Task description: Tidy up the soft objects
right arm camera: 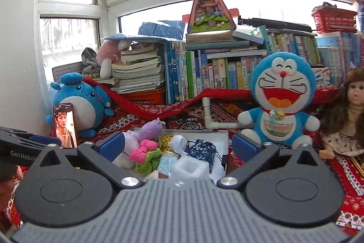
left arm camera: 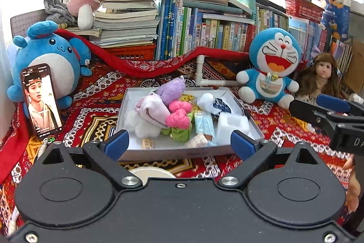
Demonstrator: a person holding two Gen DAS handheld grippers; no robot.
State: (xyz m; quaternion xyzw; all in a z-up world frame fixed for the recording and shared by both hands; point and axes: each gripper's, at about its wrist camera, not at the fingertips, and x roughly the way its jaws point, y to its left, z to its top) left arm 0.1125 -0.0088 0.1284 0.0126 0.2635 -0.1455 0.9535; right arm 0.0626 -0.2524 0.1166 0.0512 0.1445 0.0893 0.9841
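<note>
A shallow grey tray [left arm camera: 159, 148] sits on the patterned red cloth and holds several soft things: a purple plush [left arm camera: 170, 89], a pale pink pouch [left arm camera: 154, 109], pink bows [left arm camera: 178, 113], a green cloth [left arm camera: 179, 132], a white foam block [left arm camera: 232, 125] and a navy patterned pouch [left arm camera: 221, 105]. My left gripper [left arm camera: 179, 142] is open and empty just before the tray's near edge. My right gripper [right arm camera: 178, 147] is open and empty above the tray's [right arm camera: 218, 132] near side, over the foam block [right arm camera: 191, 166] and navy pouch [right arm camera: 201, 149].
A Doraemon plush [left arm camera: 273, 67] and a doll [left arm camera: 320, 76] sit right of the tray. A round blue plush [left arm camera: 45, 60] with a phone [left arm camera: 41, 101] leaning on it stands at the left. Books [left arm camera: 204, 31] line the back. A white pipe [left arm camera: 204, 81] lies behind the tray.
</note>
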